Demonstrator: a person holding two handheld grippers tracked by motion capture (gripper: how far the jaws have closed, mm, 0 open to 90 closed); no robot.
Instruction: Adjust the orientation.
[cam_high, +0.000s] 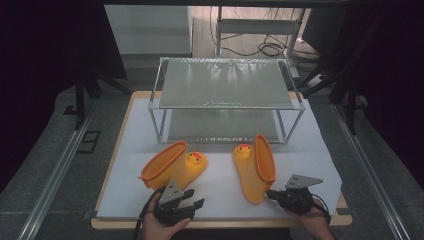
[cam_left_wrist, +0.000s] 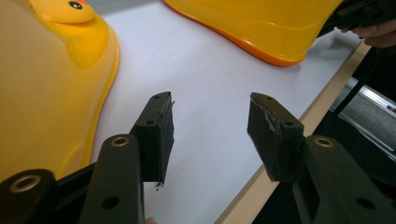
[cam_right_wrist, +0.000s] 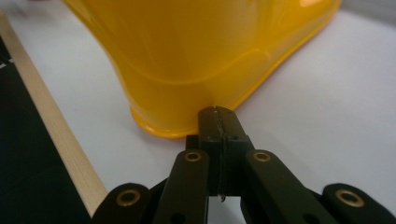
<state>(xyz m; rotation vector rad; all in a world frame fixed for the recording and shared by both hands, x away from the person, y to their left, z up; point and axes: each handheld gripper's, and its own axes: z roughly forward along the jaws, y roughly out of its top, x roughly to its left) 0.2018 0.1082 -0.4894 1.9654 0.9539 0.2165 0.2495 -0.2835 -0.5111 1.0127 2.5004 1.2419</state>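
While your left gripper (cam_high: 192, 200) gapes beside the left boot (cam_high: 172, 167), your right gripper (cam_high: 270, 194) pinches the right boot's (cam_high: 255, 167) rim on the white mat (cam_high: 310, 150); a wire shelf (cam_high: 225, 82) stands behind.

Overhead view; two close gripper views

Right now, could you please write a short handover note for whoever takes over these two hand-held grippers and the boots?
Left hand-held gripper: open, nothing between its jaws, just in front of the left boot.
Right hand-held gripper: jaws shut together with nothing between them, tip at the heel end of the right boot; contact unclear.
Things: both yellow duck boots lie on their sides on the white mat, in front of the two-tier metal rack.
Done: neither boot is gripped or lifted.
Left: probably grasp the boots and set them on the rack.
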